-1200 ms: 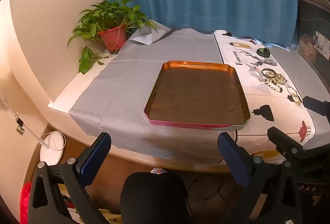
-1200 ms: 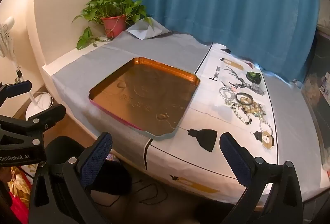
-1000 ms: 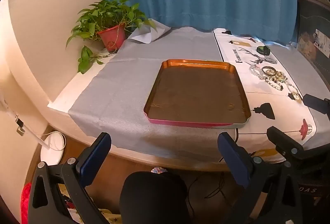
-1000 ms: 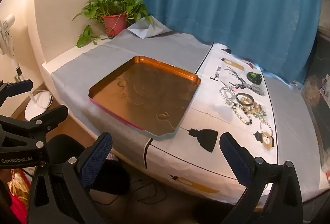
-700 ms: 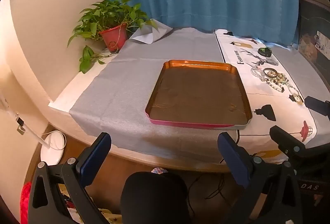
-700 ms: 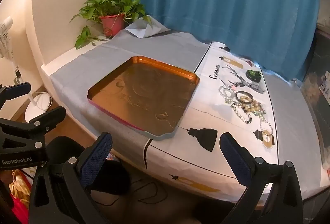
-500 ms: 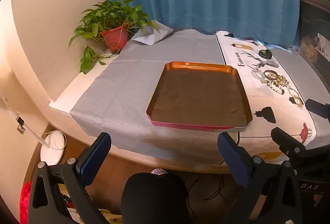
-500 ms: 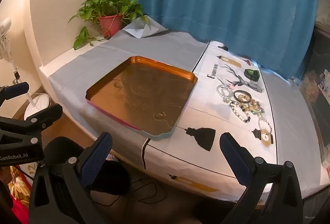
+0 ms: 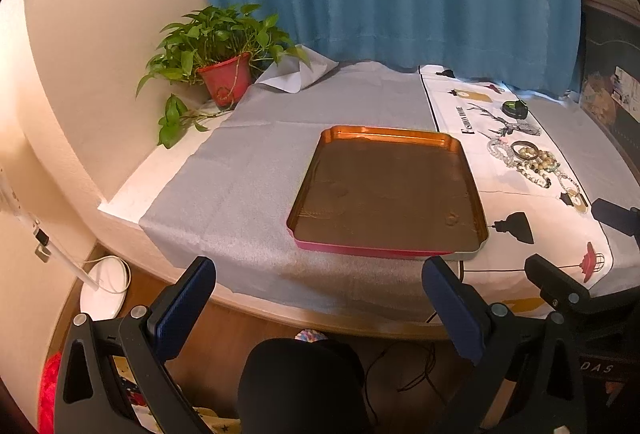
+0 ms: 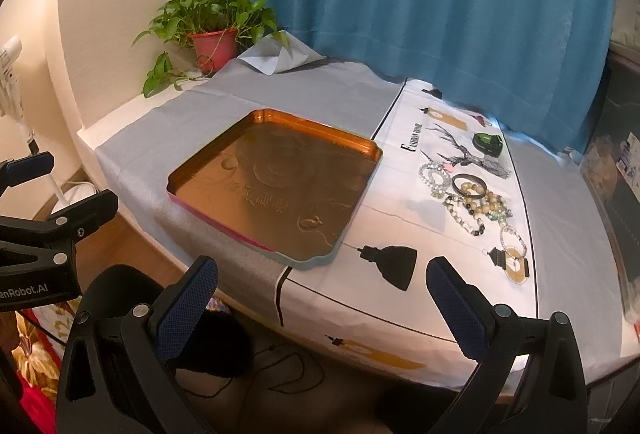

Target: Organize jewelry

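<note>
Both your left gripper (image 9: 316,306) and right gripper (image 10: 320,304) hang spread wide, holding nothing, short of the table. The jewelry (image 10: 472,200) lies right of the tray (image 10: 276,186); the strands look possibly tangled, so pinch one bracelet at its edge.

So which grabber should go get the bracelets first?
Probably the right gripper. The bracelets lie on the white cloth right of the empty tray, ahead of it; the left gripper faces the tray's left side. Both are open.

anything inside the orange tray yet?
No jewelry in the orange tray: only its bare embossed floor shows. The bracelets lie on the white printed cloth beside it. Nothing covers the inside; what lies under the tray is hidden.
</note>
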Demonstrator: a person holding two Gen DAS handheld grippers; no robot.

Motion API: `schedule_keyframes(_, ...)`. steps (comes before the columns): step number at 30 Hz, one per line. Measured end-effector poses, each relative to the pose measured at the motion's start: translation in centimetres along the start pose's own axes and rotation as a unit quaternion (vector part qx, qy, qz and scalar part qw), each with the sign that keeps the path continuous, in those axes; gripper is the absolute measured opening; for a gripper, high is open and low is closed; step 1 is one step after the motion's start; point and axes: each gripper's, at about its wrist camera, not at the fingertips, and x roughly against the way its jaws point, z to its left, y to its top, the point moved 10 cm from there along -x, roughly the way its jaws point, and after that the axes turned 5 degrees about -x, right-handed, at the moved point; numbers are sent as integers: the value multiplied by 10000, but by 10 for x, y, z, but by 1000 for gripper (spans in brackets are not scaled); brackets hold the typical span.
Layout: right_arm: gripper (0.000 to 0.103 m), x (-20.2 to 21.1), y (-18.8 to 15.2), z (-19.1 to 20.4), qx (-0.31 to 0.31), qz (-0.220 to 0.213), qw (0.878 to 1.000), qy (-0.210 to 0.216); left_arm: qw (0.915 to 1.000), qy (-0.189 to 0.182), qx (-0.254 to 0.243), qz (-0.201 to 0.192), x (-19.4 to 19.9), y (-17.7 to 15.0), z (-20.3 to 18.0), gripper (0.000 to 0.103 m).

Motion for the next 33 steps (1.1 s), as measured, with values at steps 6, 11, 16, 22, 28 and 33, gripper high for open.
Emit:
schedule_keyframes(6, 103, 2, 0, 0, -16, -10, 10000, 18, 10000, 5, -2, -17, 1, 1, -2, 103)
schedule_keyframes(11, 103, 3, -1, -1, -23, -13, 10000, 5, 10000, 7, -5, -5, 1, 1, -2, 103)
schedule_keyframes(16, 103, 2, -1, -1, -29, -3, 10000, -4, 10000, 15, -8, -13, 1, 1, -2, 103)
schedule_keyframes(22, 103, 4, -1, 0, -33, 0, 10000, 6, 10000, 21, -14, -13, 2, 1, -2, 103)
schedule_keyframes(28, 103, 5, -3, 1, -48, 8, 10000, 18, 10000, 30, -3, -10, 2, 1, -3, 103)
schedule_keyframes(33, 103, 4, -3, 1, -51, 3, 10000, 22, 10000, 30, -24, -15, 3, 1, -3, 103)
